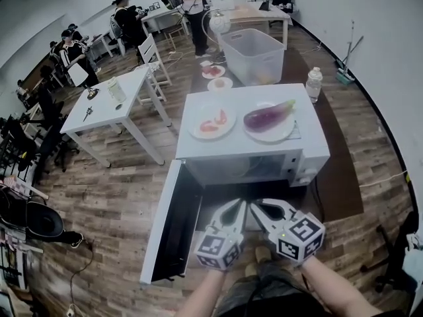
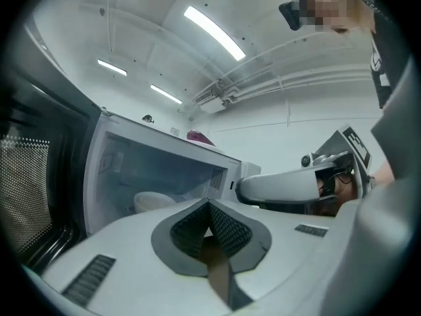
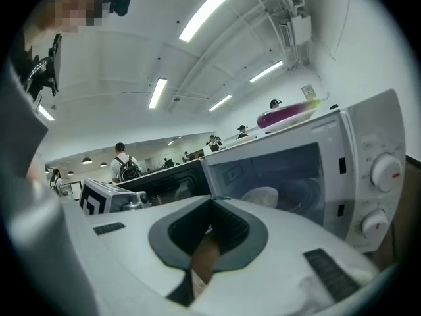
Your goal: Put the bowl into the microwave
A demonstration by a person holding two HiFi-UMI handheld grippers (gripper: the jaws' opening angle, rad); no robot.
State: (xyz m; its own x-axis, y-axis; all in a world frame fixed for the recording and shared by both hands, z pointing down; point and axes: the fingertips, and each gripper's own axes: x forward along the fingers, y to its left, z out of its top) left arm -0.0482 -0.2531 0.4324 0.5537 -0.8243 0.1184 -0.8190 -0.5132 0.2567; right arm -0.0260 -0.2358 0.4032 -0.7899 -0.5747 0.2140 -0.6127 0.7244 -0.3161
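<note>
The white microwave (image 1: 246, 148) stands with its door (image 1: 166, 224) swung open to the left. A pale bowl (image 2: 152, 201) sits inside the cavity; it also shows through the opening as the bowl (image 3: 262, 197) in the right gripper view. In the head view the cavity is dark and the bowl is hidden. Both grippers hang side by side just in front of the opening, apart from the bowl. My left gripper (image 1: 236, 207) (image 2: 208, 205) is shut with nothing in it. My right gripper (image 1: 260, 207) (image 3: 212, 203) is shut and empty too.
On the microwave's top rest a plate with an eggplant (image 1: 269, 119) and a plate with red slices (image 1: 213, 122). A water bottle (image 1: 313, 83) and a clear plastic bin (image 1: 254, 55) stand behind it. White tables (image 1: 109, 104) and several people fill the left and back.
</note>
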